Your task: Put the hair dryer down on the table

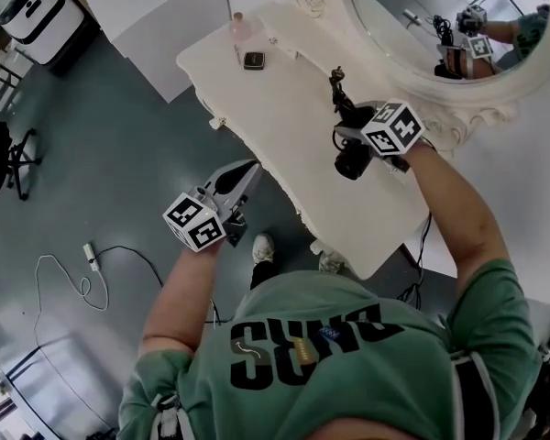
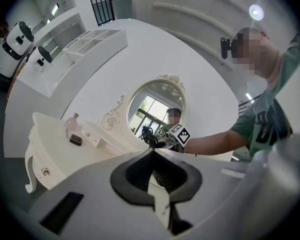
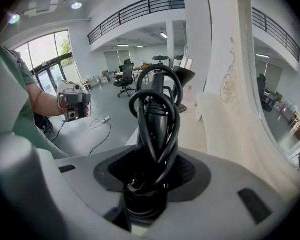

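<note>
A black hair dryer (image 1: 352,161) with its cord wound round the handle hangs just above the white dressing table (image 1: 284,90), near its right part in front of the mirror. My right gripper (image 1: 359,128) is shut on it. In the right gripper view the cord-wrapped handle of the hair dryer (image 3: 157,119) rises straight out from between the jaws of the right gripper (image 3: 152,176). My left gripper (image 1: 241,180) is shut and empty, held over the floor just off the table's near edge. Its pads meet in the left gripper view (image 2: 152,176), which looks toward the hair dryer (image 2: 149,134).
A pink bottle (image 1: 241,27) and a small dark box (image 1: 254,60) stand at the table's far left end. An oval mirror (image 1: 440,26) in a carved frame backs the table. A cable (image 1: 82,273) lies on the floor, with an office chair (image 1: 5,159) at far left.
</note>
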### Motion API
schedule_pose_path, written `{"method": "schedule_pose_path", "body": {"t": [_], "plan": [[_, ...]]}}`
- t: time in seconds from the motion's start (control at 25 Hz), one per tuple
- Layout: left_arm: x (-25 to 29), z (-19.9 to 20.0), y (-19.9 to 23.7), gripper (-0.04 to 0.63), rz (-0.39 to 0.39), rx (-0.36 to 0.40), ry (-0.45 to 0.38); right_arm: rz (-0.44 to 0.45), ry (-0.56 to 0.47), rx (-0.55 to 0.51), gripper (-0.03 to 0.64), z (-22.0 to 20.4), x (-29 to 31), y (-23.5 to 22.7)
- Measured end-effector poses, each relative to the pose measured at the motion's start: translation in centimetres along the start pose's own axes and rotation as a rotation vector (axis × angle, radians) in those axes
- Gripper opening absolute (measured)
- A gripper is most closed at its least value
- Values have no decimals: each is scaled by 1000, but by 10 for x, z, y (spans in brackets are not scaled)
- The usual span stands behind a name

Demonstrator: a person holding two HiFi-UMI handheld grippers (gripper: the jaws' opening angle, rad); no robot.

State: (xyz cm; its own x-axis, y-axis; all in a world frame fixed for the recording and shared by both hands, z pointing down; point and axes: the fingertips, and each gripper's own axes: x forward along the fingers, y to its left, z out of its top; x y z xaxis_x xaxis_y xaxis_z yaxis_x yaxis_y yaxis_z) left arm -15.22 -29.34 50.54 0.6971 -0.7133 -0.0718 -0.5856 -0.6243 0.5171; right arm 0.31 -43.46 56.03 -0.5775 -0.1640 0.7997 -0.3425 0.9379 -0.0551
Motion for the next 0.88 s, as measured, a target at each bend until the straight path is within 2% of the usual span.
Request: {"method": "schedule_pose_path", "body": {"t": [0.48, 0.88], "plan": [[-21, -23, 34, 11, 14, -59, 2, 36, 260, -5, 172, -14, 96, -33], [-32, -41, 49, 11, 25, -104, 11, 31, 382, 7, 172, -21, 150, -49]]}}
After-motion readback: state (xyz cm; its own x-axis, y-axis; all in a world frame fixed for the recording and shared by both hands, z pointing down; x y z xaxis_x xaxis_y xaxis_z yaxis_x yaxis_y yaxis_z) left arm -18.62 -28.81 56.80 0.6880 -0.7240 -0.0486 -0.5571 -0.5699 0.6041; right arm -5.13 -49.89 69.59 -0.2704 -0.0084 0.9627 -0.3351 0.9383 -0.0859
